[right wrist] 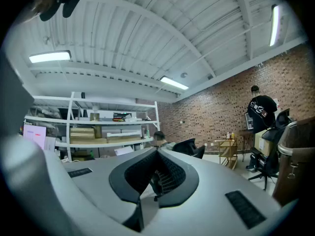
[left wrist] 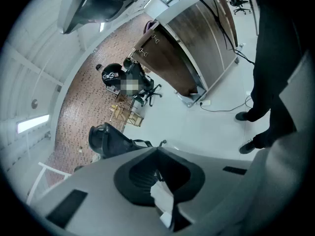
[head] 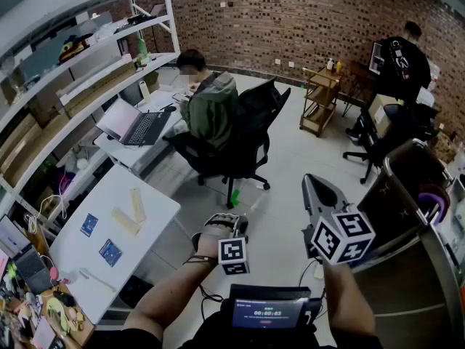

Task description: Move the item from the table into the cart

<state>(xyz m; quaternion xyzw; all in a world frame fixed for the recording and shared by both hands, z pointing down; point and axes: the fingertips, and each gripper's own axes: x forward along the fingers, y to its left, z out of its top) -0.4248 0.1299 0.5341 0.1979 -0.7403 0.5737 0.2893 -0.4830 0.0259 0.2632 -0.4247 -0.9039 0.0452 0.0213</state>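
Observation:
Two beige blocks (head: 137, 204) (head: 125, 221) and two blue cards (head: 89, 225) (head: 110, 252) lie on the white table (head: 156, 202) at the lower left. The cart (head: 396, 195) with brown panels and a metal rim stands at the right; it also shows in the left gripper view (left wrist: 182, 58) and the right gripper view (right wrist: 295, 156). My left gripper (head: 231, 222) (left wrist: 156, 150) hangs over the floor between table and cart, jaws shut and empty. My right gripper (head: 311, 180) (right wrist: 157, 150) points up beside the cart, jaws shut with nothing in them.
A person sits in a black office chair (head: 251, 133) at a desk with a laptop (head: 134, 126). Another person (head: 403, 60) stands at the back right near a wooden trolley (head: 320, 97). White shelves (head: 87, 57) line the left wall. A small screen (head: 269, 313) hangs at my chest.

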